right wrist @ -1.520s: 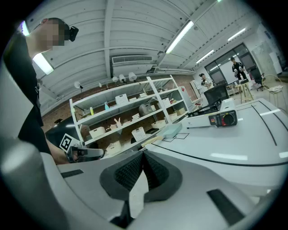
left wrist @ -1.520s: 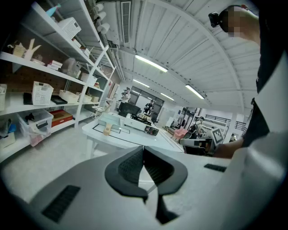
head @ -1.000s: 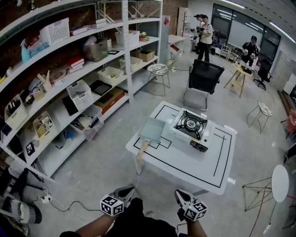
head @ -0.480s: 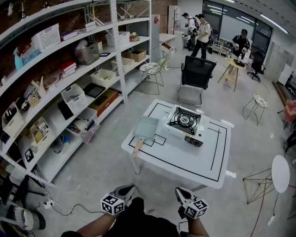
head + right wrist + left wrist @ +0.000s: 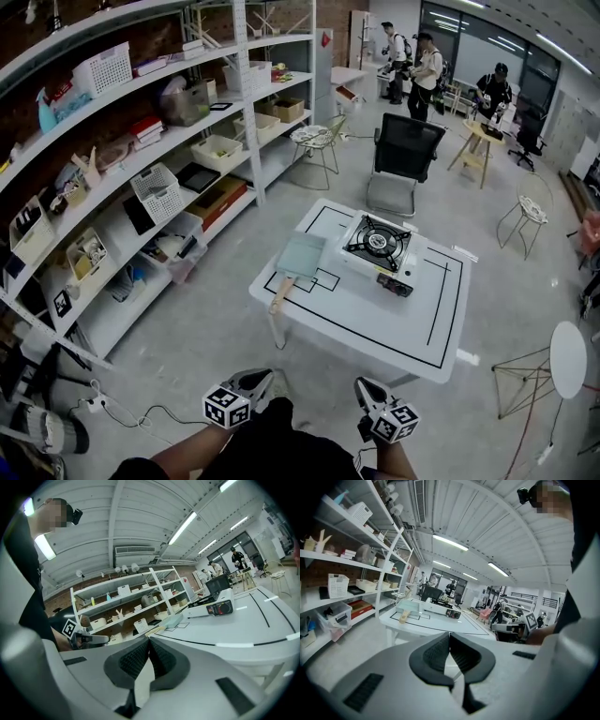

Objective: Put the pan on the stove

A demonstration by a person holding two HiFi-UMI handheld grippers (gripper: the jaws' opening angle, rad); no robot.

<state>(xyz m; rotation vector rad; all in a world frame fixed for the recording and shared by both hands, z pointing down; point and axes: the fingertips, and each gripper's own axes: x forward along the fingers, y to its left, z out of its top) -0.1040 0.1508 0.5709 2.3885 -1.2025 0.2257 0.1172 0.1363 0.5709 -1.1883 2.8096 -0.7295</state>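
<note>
A square pale green pan (image 5: pixel 301 255) with a wooden handle (image 5: pixel 281 293) lies on the left side of the white table (image 5: pixel 375 319), beside the portable gas stove (image 5: pixel 378 247). The pan (image 5: pixel 408 606) and stove (image 5: pixel 440 610) show far off in the left gripper view, and the pan (image 5: pixel 173 619) and stove (image 5: pixel 213 605) again in the right gripper view. My left gripper (image 5: pixel 251 387) and right gripper (image 5: pixel 367 397) hang low in front of the person, well short of the table. Both are shut with nothing between the pads.
Long white shelving (image 5: pixel 141 169) with baskets and boxes runs along the left. A black office chair (image 5: pixel 405 155) stands behind the table, with stools (image 5: pixel 319 141) and several people (image 5: pixel 427 70) beyond. A round white side table (image 5: pixel 567 361) is at the right. Cables (image 5: pixel 141 412) trail on the floor.
The head view has shifted slightly, so table and room sit a little differently in frame. Both grippers stay in the same place, still shut.
</note>
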